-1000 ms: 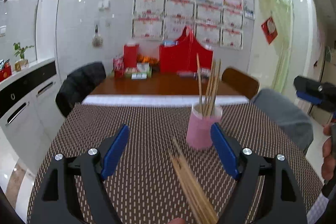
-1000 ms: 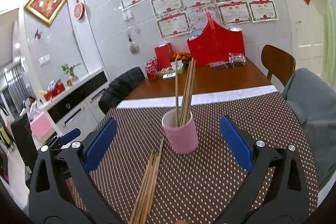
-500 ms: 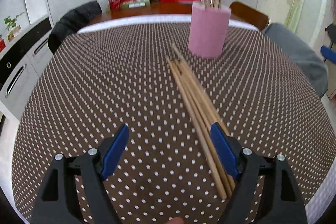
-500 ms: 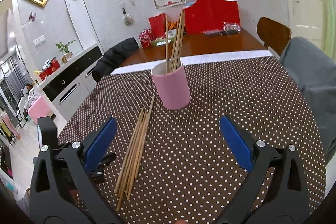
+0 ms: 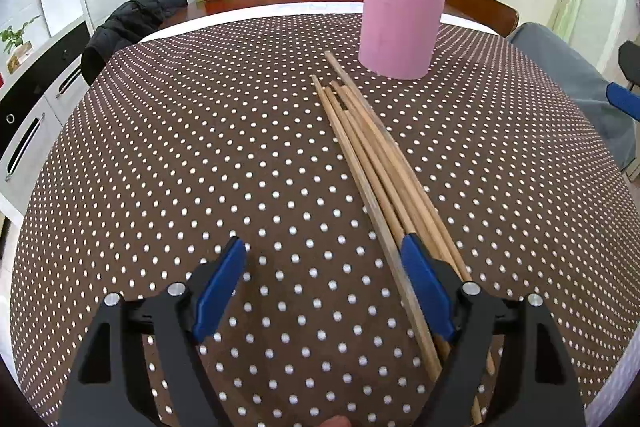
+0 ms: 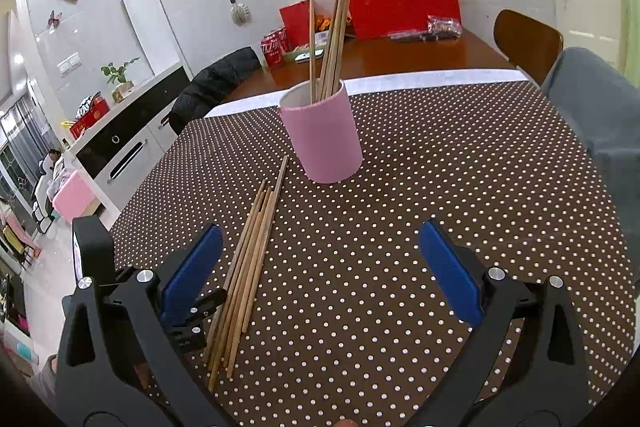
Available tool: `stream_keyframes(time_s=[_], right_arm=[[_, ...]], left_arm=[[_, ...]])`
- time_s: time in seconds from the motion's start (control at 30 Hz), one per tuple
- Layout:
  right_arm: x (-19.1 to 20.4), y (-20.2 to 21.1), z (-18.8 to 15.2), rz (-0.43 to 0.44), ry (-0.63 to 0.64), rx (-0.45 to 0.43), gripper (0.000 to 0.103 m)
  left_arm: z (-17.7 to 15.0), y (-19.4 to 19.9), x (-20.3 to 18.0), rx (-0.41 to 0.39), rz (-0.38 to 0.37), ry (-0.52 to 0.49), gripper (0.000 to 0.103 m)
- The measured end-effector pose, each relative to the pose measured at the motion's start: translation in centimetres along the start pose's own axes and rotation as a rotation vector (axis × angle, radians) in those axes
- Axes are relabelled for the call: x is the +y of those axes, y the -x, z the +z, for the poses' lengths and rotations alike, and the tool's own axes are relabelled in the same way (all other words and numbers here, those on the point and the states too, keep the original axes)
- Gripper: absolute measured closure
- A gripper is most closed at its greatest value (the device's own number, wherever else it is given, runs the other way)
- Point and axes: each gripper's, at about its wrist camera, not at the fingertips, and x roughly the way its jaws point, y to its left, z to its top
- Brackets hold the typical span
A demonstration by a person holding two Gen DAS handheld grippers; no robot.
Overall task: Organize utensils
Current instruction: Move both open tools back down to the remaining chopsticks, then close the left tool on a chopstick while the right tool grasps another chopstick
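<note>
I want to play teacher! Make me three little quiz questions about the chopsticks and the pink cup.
1. True or false: the pink cup already has chopsticks standing in it.
2. Where is the loose chopstick bundle? A) flat on the dotted tablecloth B) inside the cup C) on a chair
3. Fill in: the left tool is ____, its right pad at the bundle.

Key: 1 true; 2 A; 3 open

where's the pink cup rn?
The pink cylindrical cup stands upright mid-table on the dotted brown tablecloth, just beyond the far tips of the loose wooden chopsticks.
</note>
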Motion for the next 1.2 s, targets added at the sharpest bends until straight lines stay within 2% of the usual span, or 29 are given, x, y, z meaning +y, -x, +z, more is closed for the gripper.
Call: stream_keyframes(time_s=[0.1,0.2,0.37,0.5,0.63,0.77,1.07,1.2], right_arm=[[-0.1,-1.3,0.1,0.001,0.005,0.023,0.006],[0.0,-2.7,-0.3,-0.011,0.020,0.056,0.006],[1.4,-7.0,-2.1,-0.055,0.101,0.209,0.006],[2.5,-9.5,-3.6,-0.065,0.145,0.271,0.006],[3.1,-10.7,-3.8,-0.074,0.164,0.285,0.006],[3.4,-11.8,-3.6,-0.084,0.182,0.294,0.006],[5.2,-13.5,-3.1,-0.149,0.300,0.300,0.006],[5.3,-14.4,-2.1,-0.157,0.292,0.298,0.007]], left_arm=[[0.4,-0.8,0.1,0.016,0.033,-0.014,0.024],[0.7,-0.8,0.9,0.003,0.010,-0.009,0.022],[1.6,-0.8,2.1,0.002,0.001,-0.015,0.022],[2.1,-0.6,3.0,0.001,-0.004,-0.016,0.022],[1.6,-1.0,3.1,-0.005,-0.022,-0.005,0.022],[1.8,-1.2,4.0,-0.005,-0.010,0.021,0.022],[1.5,-1.4,4.7,-0.016,-0.047,0.036,0.022],[1.5,-1.4,4.9,-0.016,-0.050,0.036,0.022]])
